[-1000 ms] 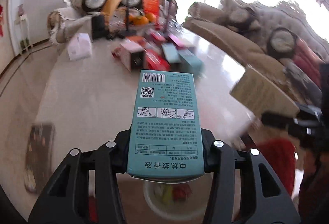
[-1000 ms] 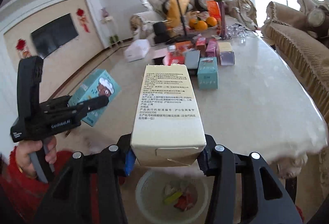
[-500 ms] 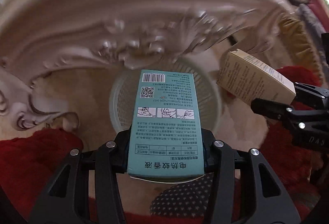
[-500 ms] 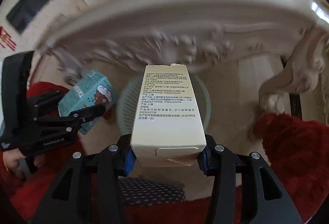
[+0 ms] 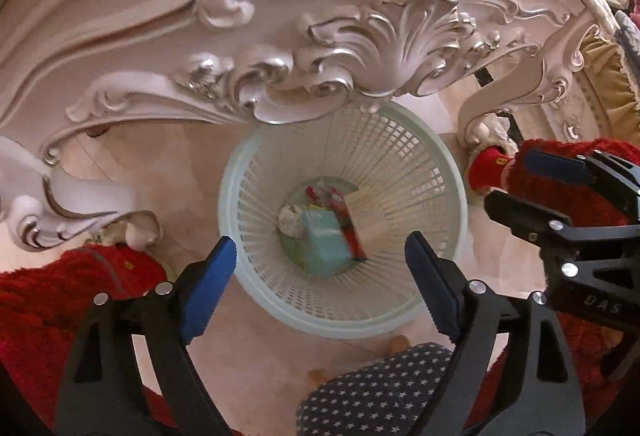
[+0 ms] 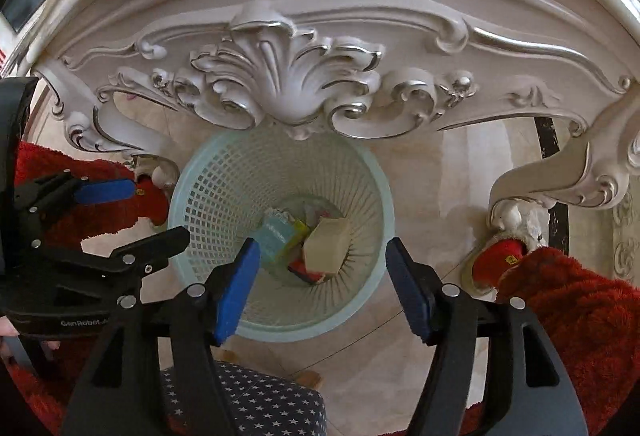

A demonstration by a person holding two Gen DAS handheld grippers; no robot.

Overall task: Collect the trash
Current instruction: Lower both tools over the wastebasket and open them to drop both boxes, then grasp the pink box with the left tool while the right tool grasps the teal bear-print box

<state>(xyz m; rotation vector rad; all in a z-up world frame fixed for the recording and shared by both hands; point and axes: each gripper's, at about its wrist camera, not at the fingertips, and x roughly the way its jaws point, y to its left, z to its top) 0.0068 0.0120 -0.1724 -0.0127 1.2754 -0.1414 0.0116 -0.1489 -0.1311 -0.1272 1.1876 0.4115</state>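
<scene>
- Boxes have been released: the teal box (image 5: 325, 242) and cream box (image 6: 326, 244) now lie in the basket (image 5: 436, 152).
- Both the left gripper (image 5: 320, 276) and right gripper (image 6: 320, 278) are spread, empty, above it.
- Carved counter edge (image 6: 296, 84) is seen at 12 o'clock; floor (image 5: 188, 164) is pale tile.

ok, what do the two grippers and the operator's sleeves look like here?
Both are black plastic frames with silver rivets and ribbed blue pads. The left gripper carries white "GenRobot" lettering on its body, visible from the right wrist view. The right gripper shows "DAS" lettering. Fuzzy red sleeves sit behind them. No cables visible.
</scene>
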